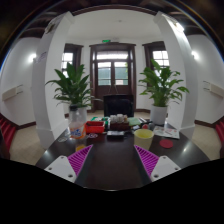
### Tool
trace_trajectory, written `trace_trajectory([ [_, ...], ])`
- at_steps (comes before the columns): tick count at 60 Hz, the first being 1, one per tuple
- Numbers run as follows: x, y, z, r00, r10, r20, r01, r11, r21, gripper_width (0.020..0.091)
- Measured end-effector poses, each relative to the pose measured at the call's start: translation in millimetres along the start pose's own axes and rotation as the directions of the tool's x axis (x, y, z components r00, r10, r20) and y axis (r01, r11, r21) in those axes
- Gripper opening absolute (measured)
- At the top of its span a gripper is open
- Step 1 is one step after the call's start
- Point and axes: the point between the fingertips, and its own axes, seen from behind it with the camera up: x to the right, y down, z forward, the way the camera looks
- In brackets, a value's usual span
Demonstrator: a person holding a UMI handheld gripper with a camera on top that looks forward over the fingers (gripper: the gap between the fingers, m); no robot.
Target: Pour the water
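The gripper (112, 163) sits at the bottom centre of the frame with its fingers spread wide and nothing between them; the magenta pads (80, 158) face each other across bare dark table (112, 170). That open, empty stance suits an approach: nothing has been picked up yet, and the pouring looks not yet begun.

The thing to pour from is most likely the clear bottle (77, 122), standing upright left of centre, beyond the left finger and well apart from it. It stands at the near edge of the clutter, so a straight reach forward and leftward should meet it first.

Just right of it is a red box (94, 127), and further right a yellow bowl (144, 134), a likely receiver, though I cannot tell for sure. Two potted plants (72, 88) flank a door (112, 68) in the upper middle of the frame.
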Motion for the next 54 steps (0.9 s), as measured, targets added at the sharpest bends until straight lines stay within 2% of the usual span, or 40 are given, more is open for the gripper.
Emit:
trace_trajectory([
  [7, -33, 15, 14, 0.998, -0.039, 0.053, 0.04, 0.999, -0.014, 0.0798],
  [8, -25, 1, 10, 0.997, -0.042, 0.064, 0.043, 0.999, -0.016, 0.08],
  [13, -43, 1, 25, 0.991, -0.047, 0.124, 0.05, 0.999, -0.022, 0.081],
  [20, -57, -24, 52, 0.982, -0.057, 0.18, 0.056, 0.998, 0.013, 0.0811],
  [33, -33, -76, 103, 0.984, -0.003, 0.177, -0.011, 0.997, 0.076, 0.0819],
  [43, -22, -88, 144, 0.984, -0.017, 0.177, -0.001, 0.995, 0.101, 0.0805],
  [47, -27, -86, 156, 0.981, -0.029, 0.194, 0.01, 0.995, 0.099, 0.0733],
  [49, -27, -84, 160, 0.98, -0.035, 0.196, 0.016, 0.995, 0.099, 0.0646],
  [51, -27, -83, 166, 0.981, -0.052, 0.189, 0.032, 0.994, 0.106, 0.0515],
  [54, -29, -83, 170, 0.981, -0.064, 0.183, 0.043, 0.992, 0.122, 0.0482],
])
